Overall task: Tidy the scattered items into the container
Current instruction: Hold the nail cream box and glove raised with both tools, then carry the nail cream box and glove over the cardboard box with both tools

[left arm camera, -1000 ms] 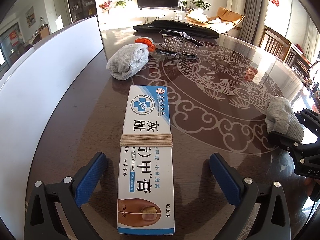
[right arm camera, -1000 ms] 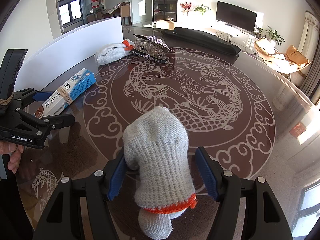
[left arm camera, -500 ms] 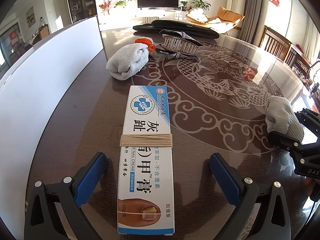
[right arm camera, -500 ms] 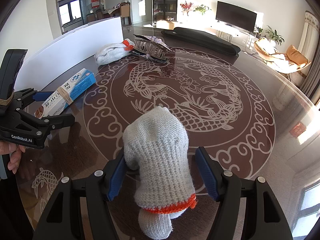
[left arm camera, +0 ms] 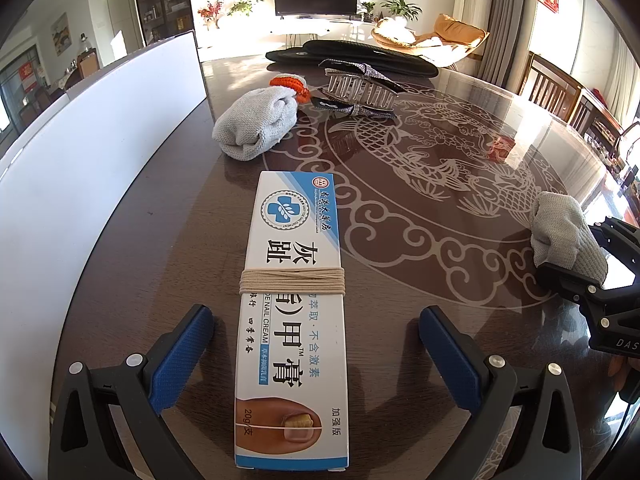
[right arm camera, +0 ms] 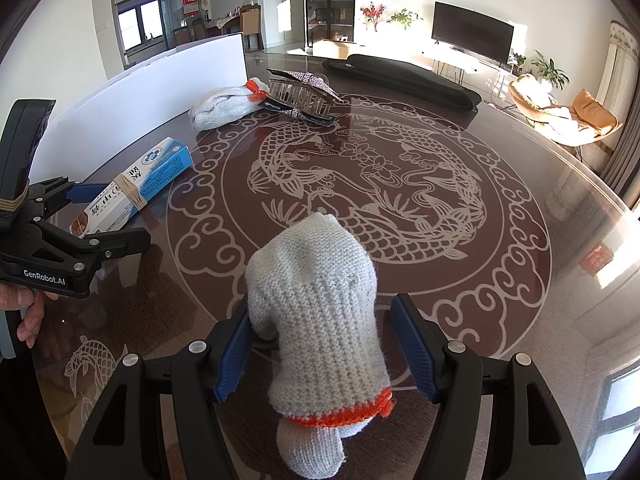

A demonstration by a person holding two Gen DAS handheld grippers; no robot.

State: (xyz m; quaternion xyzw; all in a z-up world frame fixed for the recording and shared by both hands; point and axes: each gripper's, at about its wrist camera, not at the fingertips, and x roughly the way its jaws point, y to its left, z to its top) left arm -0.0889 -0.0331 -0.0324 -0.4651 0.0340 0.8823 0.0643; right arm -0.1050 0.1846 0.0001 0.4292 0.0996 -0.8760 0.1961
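Left gripper (left arm camera: 314,354) sits spread around the light, stiff cream box (left arm camera: 294,312); its long sides look grabbable. Right gripper (right arm camera: 324,356) is spread around the squishy glove (right arm camera: 316,312).

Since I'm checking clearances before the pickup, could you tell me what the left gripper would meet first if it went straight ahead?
The left gripper already straddles the nail cream box, with both fingers clear of it. Past the box, the rolled glove seems next, though depth is unclear.
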